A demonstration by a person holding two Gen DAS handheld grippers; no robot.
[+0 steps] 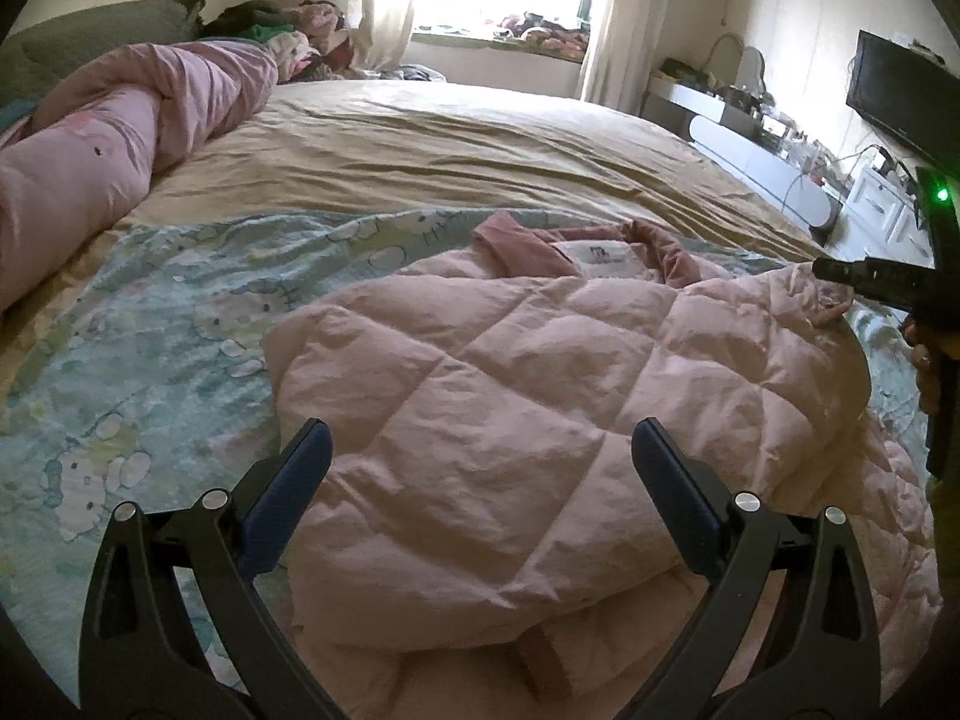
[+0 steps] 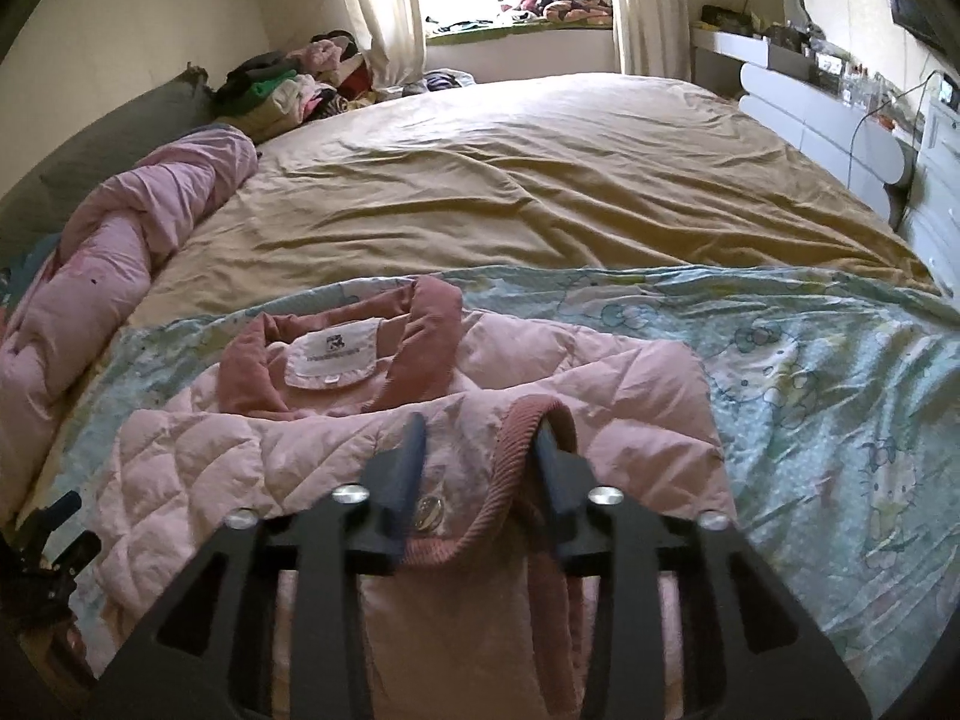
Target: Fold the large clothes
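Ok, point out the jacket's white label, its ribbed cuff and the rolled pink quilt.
white label (image 2: 333,353), right wrist view, middle of the patch.
ribbed cuff (image 2: 530,414), right wrist view, top of its curve.
rolled pink quilt (image 1: 114,138), left wrist view, mid-roll.

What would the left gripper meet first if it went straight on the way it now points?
Most likely the pink quilted jacket: the left gripper, jaws open, points down at its folded body on the bed. Depth unclear.

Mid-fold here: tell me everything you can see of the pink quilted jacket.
The pink quilted jacket is puffy, diamond-stitched, with a darker ribbed collar around a white label. It lies partly folded on the cartoon-print sheet. A ribbed cuff with a snap button sits between the right gripper fingers, apparently unclamped. The left gripper hovers open above it.
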